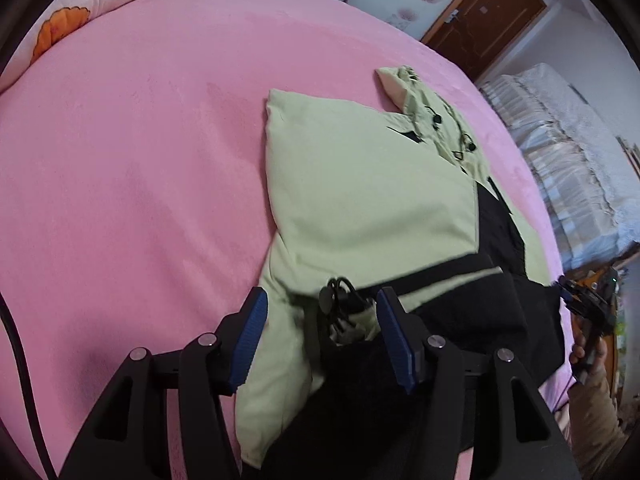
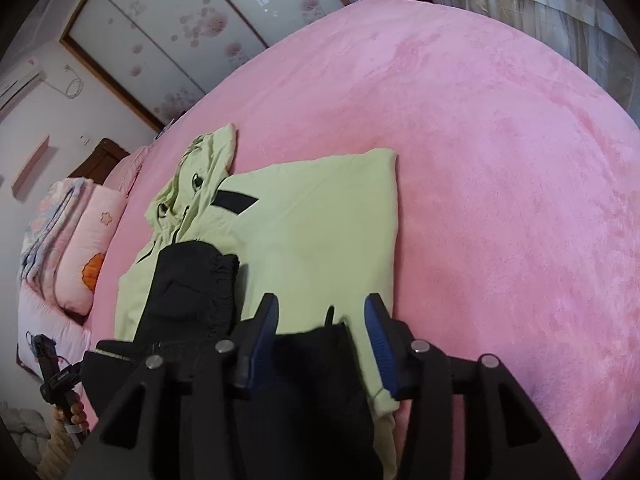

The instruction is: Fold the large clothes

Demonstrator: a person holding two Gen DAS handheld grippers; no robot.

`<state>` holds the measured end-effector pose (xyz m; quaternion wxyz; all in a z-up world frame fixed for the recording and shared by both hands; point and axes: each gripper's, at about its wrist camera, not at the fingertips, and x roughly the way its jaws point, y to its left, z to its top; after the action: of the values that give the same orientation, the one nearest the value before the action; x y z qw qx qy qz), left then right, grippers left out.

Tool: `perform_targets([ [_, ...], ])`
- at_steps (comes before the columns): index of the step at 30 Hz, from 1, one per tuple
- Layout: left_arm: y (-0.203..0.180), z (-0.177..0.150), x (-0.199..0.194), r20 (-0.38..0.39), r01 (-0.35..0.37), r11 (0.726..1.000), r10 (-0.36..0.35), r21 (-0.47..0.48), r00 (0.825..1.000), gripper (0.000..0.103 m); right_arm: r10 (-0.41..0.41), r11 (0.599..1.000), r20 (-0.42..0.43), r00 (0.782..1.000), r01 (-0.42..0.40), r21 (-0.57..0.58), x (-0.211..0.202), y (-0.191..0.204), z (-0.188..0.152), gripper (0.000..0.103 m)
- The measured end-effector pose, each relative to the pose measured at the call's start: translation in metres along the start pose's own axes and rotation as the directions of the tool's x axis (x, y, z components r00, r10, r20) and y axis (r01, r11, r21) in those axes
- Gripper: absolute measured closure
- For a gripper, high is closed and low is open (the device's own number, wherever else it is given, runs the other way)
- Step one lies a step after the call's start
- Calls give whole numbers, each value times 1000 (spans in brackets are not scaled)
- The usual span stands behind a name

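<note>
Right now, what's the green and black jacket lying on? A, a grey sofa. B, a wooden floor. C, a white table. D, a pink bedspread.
D: the jacket is spread flat on the pink bedspread, which surrounds it on every visible side in both wrist views.

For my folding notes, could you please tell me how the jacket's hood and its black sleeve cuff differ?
The hood is pale green and lies crumpled at the jacket's far end; the black sleeve cuff is gathered and lies folded across the jacket's body, nearer the grippers. Both belong to the jacket on the pink bed.
</note>
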<state>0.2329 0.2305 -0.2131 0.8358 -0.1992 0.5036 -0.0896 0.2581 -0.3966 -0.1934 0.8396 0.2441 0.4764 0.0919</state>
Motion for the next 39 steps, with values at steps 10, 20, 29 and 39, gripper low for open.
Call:
perform_targets([
  [10,19,-15,-18,-6,218,975,-218,-34,976,42,160,987,-41,986,-159,35,-1,-8,-12,39],
  [20,-4,-16,17,-89,175,979,-166,105,982,40,186,982,-65,980,-188,-35,1,1,-20,33],
  [29,-12,-8,34,-76,192,973,-184,130,980,80,119,979,-80,990,-131,-155,2,10,-26,33],
  [39,-64,-4,14,-14,-255,921,271,295,963,90,-97,960,-26,995,87,-265,2,27,-31,89],
])
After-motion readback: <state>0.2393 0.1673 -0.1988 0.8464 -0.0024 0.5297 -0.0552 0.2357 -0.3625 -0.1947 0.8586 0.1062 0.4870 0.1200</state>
